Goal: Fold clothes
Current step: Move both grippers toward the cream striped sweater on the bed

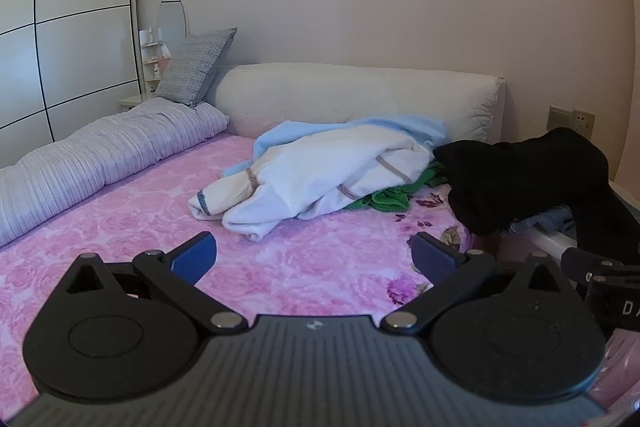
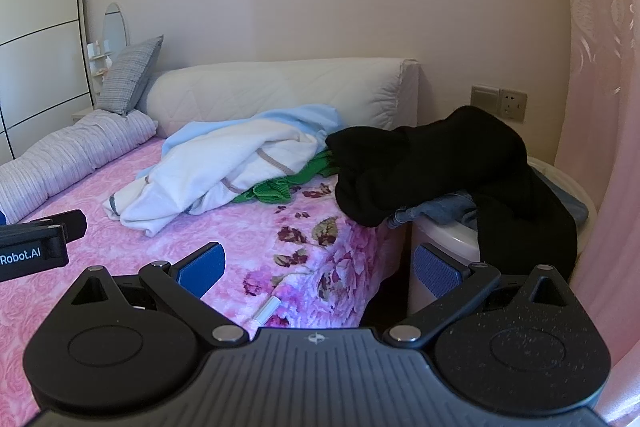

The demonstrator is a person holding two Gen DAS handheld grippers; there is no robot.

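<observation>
A pile of clothes lies at the head of the bed: a white garment [image 1: 320,171] [image 2: 212,171] on top, a light blue one [image 1: 360,127] [image 2: 280,119] behind it, a green knit [image 1: 392,197] [image 2: 288,183] under its right side. A black garment [image 1: 520,179] [image 2: 432,167] drapes from the bed's right edge over a white basket [image 2: 444,239]. My left gripper [image 1: 314,257] is open and empty above the pink sheet, short of the pile. My right gripper [image 2: 318,267] is open and empty over the bed's right edge. The left gripper's body [image 2: 36,247] shows at the left of the right wrist view.
The bed has a pink floral sheet [image 1: 120,247] [image 2: 240,235], a white headboard cushion [image 1: 360,95], a rolled striped quilt [image 1: 100,155] and a grey pillow [image 1: 196,67]. A wardrobe [image 1: 60,39] stands far left. A pink curtain [image 2: 600,87] hangs right. Jeans [image 2: 440,211] lie in the basket.
</observation>
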